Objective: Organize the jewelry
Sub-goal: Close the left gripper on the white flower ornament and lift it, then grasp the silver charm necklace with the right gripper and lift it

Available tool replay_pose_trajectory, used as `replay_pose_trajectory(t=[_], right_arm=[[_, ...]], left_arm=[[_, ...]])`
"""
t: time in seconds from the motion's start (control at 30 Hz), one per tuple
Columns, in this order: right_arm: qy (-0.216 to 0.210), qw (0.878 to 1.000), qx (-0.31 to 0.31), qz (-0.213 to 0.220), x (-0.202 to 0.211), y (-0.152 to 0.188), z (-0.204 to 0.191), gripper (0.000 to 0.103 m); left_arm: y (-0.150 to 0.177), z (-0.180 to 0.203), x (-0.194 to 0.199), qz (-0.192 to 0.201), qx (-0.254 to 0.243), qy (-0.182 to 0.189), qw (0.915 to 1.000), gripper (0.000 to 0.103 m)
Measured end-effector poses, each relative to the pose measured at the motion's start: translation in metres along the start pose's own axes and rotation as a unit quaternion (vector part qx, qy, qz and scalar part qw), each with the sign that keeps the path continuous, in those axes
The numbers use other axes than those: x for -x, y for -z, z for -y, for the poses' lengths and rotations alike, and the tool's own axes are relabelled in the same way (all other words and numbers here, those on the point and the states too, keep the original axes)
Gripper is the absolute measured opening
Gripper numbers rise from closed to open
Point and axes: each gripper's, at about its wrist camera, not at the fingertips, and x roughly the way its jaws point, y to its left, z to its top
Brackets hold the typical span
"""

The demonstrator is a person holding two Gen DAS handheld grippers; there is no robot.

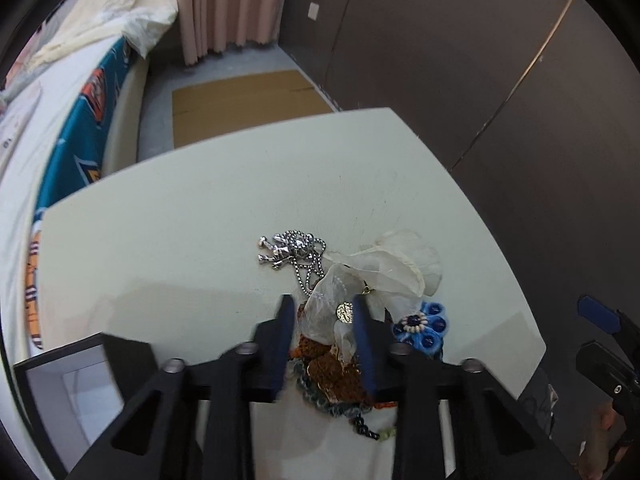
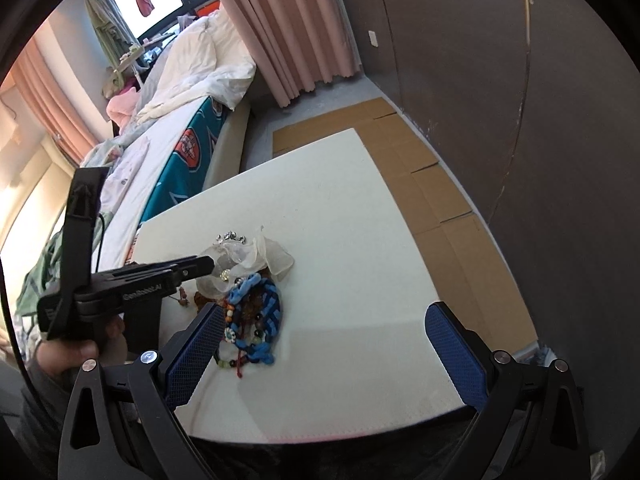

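A jewelry pile lies on the white table (image 1: 180, 220): a silver chain necklace (image 1: 294, 254), sheer white organza pouches (image 1: 384, 268), a blue flower piece (image 1: 424, 326), brown beads (image 1: 336, 372). My left gripper (image 1: 324, 312) is partly open, its fingers straddling a sheer pouch and a gold coin charm (image 1: 345, 313) without clamping them. In the right wrist view the pile (image 2: 248, 280) shows blue braided bracelets (image 2: 260, 300), with the left gripper (image 2: 200, 266) reaching in from the left. My right gripper (image 2: 328, 328) is wide open and empty, above the table to the right of the pile.
An open black box with white lining (image 1: 72, 392) sits at the table's near left corner. A bed with a teal cover (image 2: 188, 148) stands to the left, flattened cardboard (image 2: 420, 176) lies on the floor beyond, and a dark wall (image 1: 500, 80) rises on the right.
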Motion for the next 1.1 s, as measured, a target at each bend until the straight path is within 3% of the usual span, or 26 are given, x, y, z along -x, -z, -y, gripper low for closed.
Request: replay_pose_trajectory(t=[0.07, 0.13, 0.47, 0.9, 1.1], right_arm=[[0.000, 1.000, 0.001, -0.004, -0.005, -0.003, -0.003, 0.101], [0.001, 1.000, 0.001, -0.008, -0.010, -0.008, -0.005, 0.101], [-0.027, 0.999, 0.014, -0.013, -0.023, -0.024, -0.023, 0.101], [-0.076, 0.989, 0.096, -0.087, -0.080, -0.069, -0.082, 0.100], [-0.043, 0.977, 0.182, -0.099, -0.110, -0.074, -0.119, 0.100]], left_arm=[[-0.001, -0.003, -0.003, -0.002, 0.004, 0.006, 1.0000, 0.003], [-0.003, -0.006, 0.002, 0.013, 0.007, 0.021, 0.9997, 0.000], [-0.018, -0.012, 0.064, 0.086, 0.004, 0.035, 0.9957, 0.000], [-0.017, -0.052, 0.128, 0.144, 0.037, -0.013, 0.9888, 0.000], [-0.004, -0.073, 0.153, 0.161, 0.062, -0.032, 0.9845, 0.000]])
